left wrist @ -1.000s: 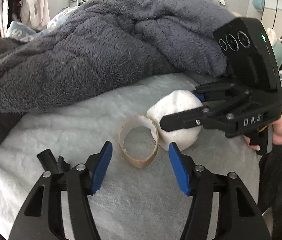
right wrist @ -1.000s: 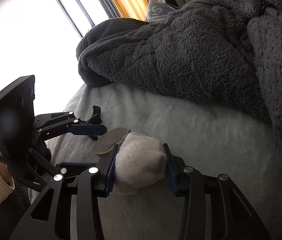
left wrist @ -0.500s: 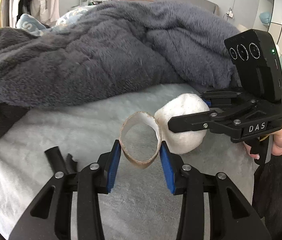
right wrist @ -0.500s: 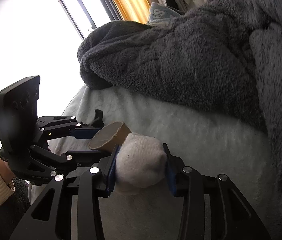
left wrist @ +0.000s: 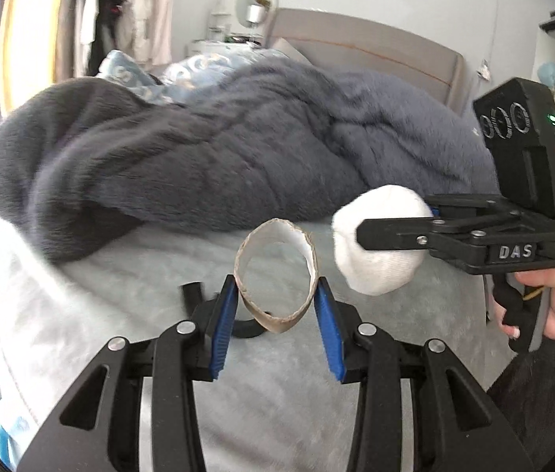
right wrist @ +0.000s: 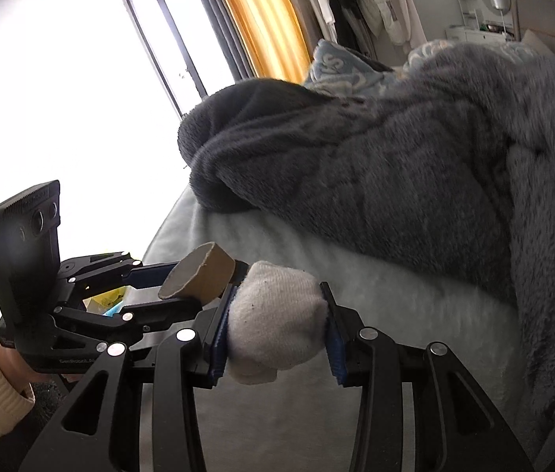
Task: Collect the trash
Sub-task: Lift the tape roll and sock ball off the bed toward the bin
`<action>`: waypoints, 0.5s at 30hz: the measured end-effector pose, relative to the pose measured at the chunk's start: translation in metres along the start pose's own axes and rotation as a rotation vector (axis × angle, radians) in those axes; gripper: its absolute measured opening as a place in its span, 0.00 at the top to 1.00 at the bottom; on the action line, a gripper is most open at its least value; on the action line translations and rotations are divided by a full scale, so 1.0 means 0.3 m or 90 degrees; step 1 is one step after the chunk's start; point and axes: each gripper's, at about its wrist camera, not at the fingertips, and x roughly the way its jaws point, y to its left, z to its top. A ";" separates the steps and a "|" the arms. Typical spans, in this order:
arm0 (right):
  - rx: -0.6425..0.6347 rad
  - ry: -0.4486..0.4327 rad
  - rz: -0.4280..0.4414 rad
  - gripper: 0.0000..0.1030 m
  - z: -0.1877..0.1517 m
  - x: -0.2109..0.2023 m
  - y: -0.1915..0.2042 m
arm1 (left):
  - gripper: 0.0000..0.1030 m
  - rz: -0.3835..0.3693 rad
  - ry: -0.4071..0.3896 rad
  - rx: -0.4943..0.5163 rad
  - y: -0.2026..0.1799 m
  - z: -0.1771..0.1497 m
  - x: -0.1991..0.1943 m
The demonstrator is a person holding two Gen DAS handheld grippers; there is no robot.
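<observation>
My left gripper (left wrist: 275, 303) is shut on a short cardboard tube (left wrist: 276, 275), squeezed to an oval and held above the bed. The tube also shows in the right wrist view (right wrist: 198, 279), between the left gripper's fingers (right wrist: 151, 273). My right gripper (right wrist: 275, 324) is shut on a white balled-up sock (right wrist: 277, 326) and holds it in the air. In the left wrist view the sock (left wrist: 380, 247) hangs just right of the tube, pinched by the right gripper (left wrist: 395, 228).
A dark grey fluffy blanket (left wrist: 218, 157) is heaped across the bed behind both grippers. The pale bed sheet (left wrist: 100, 283) lies below. A small black curved piece (left wrist: 191, 299) rests on the sheet by the left finger. The bed edge and bright window (right wrist: 61, 98) are to the left.
My left gripper closed on the cardboard tube and lifted it off the sheet. My right gripper rose with the sock. Both views now sit higher above the bed.
</observation>
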 end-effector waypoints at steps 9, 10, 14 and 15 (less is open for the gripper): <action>-0.045 -0.010 0.000 0.60 0.036 -0.006 0.201 | 0.59 0.078 -0.035 -0.066 0.092 -0.038 -0.164; -0.046 -0.010 0.000 0.60 0.038 -0.005 0.219 | 0.59 0.087 -0.036 -0.077 0.103 -0.051 -0.180; -0.057 -0.005 0.003 0.60 0.048 0.027 0.294 | 0.59 0.120 -0.030 -0.108 0.152 -0.097 -0.219; -0.060 -0.003 0.003 0.60 0.048 0.032 0.314 | 0.59 0.129 -0.028 -0.112 0.165 -0.107 -0.228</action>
